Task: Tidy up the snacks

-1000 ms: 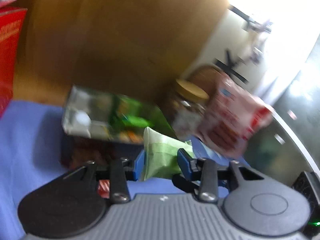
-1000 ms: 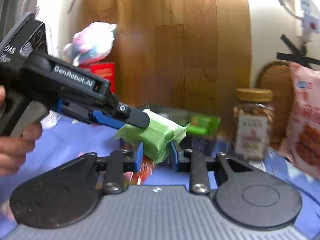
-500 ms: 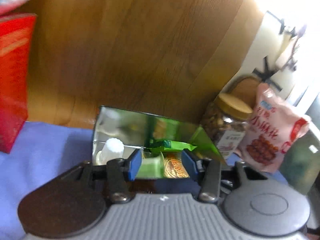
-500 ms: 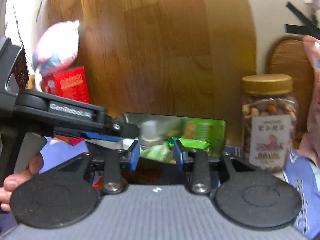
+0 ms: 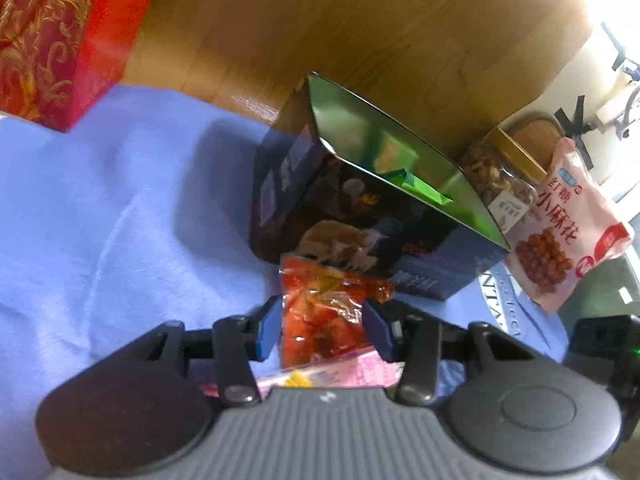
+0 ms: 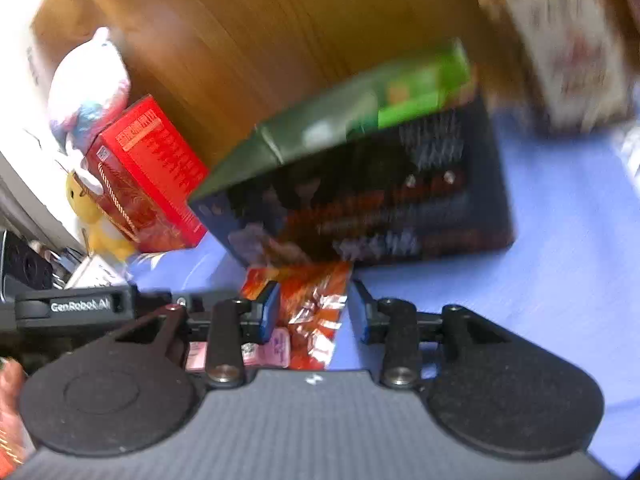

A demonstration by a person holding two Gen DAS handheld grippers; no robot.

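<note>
Snack packet: a crinkled orange-red translucent plastic packet (image 5: pixel 324 316) is seen lying on the blue cloth (image 5: pixel 120 208), just in front of both tongs.
Box: a dark blue cardboard box with a shiny green inner lining (image 5: pixel 360 208) stands open just beyond the packet; a green wrapper (image 5: pixel 424 190) is visible inside it.
Left gripper (image 5: pixel 325 330): the jaws are partly open, set either side of the orange-red packet; whether the pads press on it cannot be told.
Right gripper (image 6: pixel 314 314): the jaws are partly open over the same packet (image 6: pixel 316 312); the blue pads look clear of it, though the view is blurred.
Beyond, right of left tongs: a gold-lidded clear jar of nuts (image 5: pixel 500 176) and a pink snack bag (image 5: pixel 568 224) are seen.
Beyond, left: a red box with gold pattern (image 5: pixel 48 36).
Change: the pale green packet held by both tongs a second ago is no longer between them; both jaws have widened since, and both tongs have been lowered toward the cloth.
</note>
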